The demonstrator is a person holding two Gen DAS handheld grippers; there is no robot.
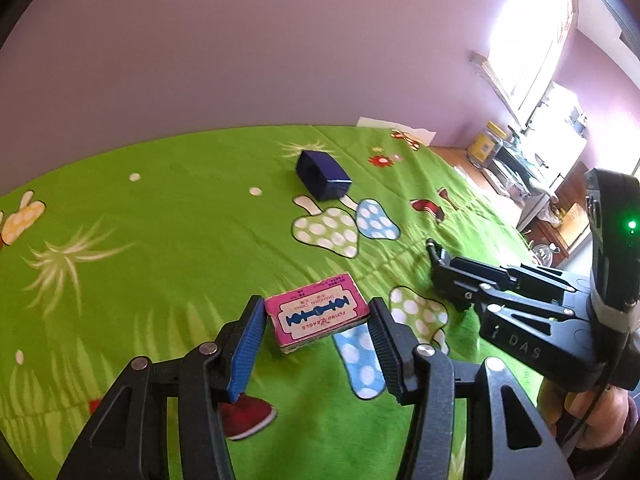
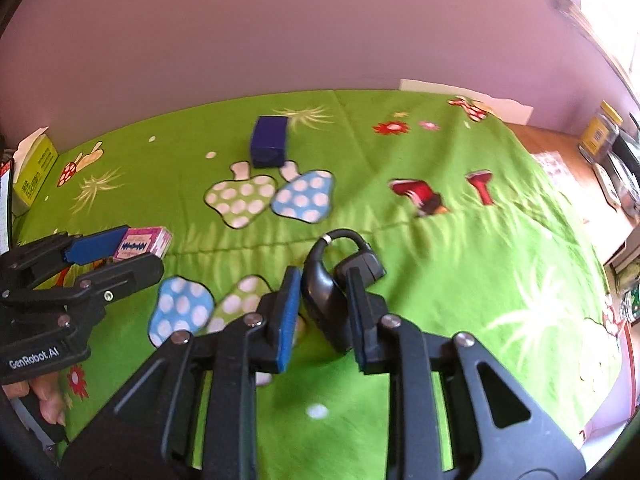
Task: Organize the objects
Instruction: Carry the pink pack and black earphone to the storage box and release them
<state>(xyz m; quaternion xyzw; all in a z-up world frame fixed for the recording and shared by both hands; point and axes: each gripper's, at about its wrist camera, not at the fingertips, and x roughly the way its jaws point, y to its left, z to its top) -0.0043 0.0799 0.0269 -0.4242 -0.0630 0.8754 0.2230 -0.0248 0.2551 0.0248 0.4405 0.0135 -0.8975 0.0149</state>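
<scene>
Nearest to us, our left gripper (image 1: 318, 334) is spread wide, its blue pads flanking a pink razor-blade box (image 1: 318, 316) that lies flat on the green cloth (image 1: 160, 240); daylight shows between each pad and the box, so nothing is pinched. From the right wrist view the same box (image 2: 142, 243) peeks out between the left gripper's fingers at the left edge.

Our right gripper (image 2: 322, 300) is clamped on a black ear-hook earphone (image 2: 326, 280), the body squeezed between the blue pad and the black finger, the curved hook with its silver band arching up past the fingertips. In the left wrist view the right gripper (image 1: 438, 264) sits to the right of the box, above the cloth; the earphone there is only a dark tip.

Beyond both, printed spotted mushrooms (image 2: 268, 196) cover the middle of the cloth. Just past them a dark blue box (image 2: 270, 141) lies on its side, well apart from either gripper (image 1: 322, 174). At the far left edge stands a yellow-green tissue box (image 2: 34, 172), and at the far right a yellow-lidded jar (image 2: 600, 134) sits on the wooden counter (image 2: 560, 152).
</scene>
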